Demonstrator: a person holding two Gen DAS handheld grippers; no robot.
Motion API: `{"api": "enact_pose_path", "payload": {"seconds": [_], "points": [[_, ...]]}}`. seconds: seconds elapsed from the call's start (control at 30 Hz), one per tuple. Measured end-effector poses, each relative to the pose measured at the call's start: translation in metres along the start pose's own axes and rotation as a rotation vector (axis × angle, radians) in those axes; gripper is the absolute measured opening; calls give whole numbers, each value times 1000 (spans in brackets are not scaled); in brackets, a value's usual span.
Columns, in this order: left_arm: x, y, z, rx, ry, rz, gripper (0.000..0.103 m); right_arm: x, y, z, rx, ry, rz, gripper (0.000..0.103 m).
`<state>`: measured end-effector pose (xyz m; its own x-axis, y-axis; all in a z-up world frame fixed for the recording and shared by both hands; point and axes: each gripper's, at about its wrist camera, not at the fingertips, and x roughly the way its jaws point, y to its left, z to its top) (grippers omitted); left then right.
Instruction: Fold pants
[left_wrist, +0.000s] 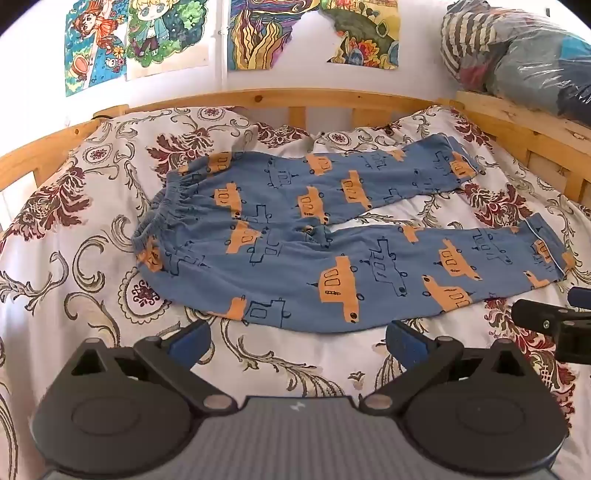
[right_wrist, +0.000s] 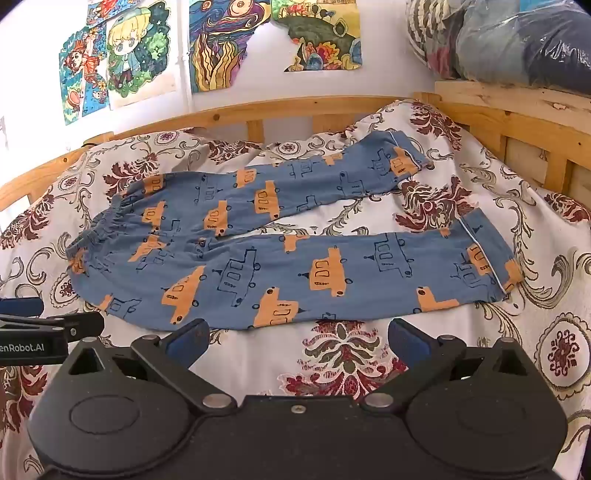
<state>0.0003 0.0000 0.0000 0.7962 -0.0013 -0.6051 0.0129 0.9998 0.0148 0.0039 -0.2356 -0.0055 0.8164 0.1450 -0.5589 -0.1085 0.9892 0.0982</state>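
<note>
Blue pants with orange car prints lie flat on the bed, waistband to the left, both legs spread to the right in a V. They also show in the right wrist view. My left gripper is open and empty, just in front of the near leg's lower edge. My right gripper is open and empty, also in front of the near leg's edge, further right. Each gripper shows at the edge of the other's view: the right one and the left one.
The bed has a white floral cover and a wooden rail along the back and right side. Plastic-wrapped bundles sit on the right rail. Drawings hang on the wall.
</note>
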Motion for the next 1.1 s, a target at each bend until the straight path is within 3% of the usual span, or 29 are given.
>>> {"api": "enact_pose_path", "payload": {"seconds": [1.1], "points": [[2, 3, -2, -12, 4, 0, 103, 1, -2, -2, 2, 11, 0, 102]]}}
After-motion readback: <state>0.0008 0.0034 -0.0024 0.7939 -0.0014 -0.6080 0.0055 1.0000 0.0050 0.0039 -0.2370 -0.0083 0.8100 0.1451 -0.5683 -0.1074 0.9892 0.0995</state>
